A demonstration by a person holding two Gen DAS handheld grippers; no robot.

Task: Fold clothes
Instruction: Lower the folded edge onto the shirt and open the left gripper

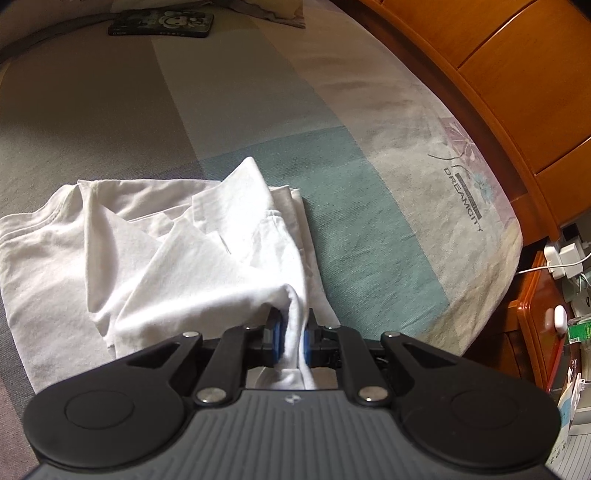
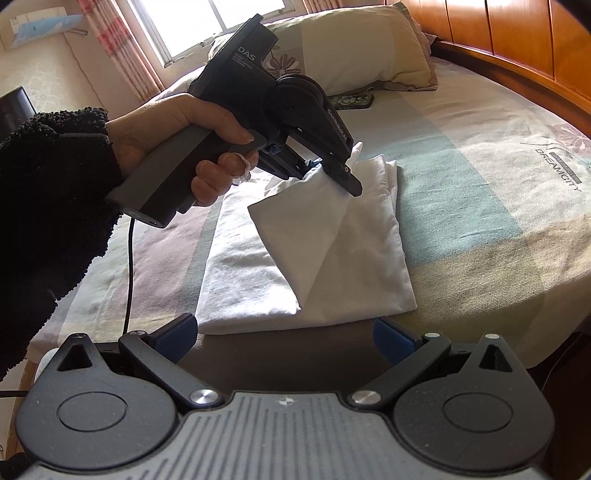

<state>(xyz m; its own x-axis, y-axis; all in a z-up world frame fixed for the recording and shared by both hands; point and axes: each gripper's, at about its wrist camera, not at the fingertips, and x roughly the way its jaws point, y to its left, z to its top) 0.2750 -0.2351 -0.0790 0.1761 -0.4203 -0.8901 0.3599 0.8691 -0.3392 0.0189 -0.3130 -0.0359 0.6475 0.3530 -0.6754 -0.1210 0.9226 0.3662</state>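
Note:
A white T-shirt lies partly folded on the striped bedsheet. My left gripper is shut on a bunched edge of it, the cloth pinched between the blue pads and lifted off the rest. In the right wrist view the same shirt shows a raised flap hanging from the left gripper, which a hand in a black fleece sleeve holds. My right gripper stands open at the near edge of the bed, just short of the shirt's hem, with nothing between its fingers.
A wooden headboard runs along the right of the bed. A dark flat case lies at the far end near a pillow. A bedside table with chargers and small items stands at the bed's corner. A window is behind.

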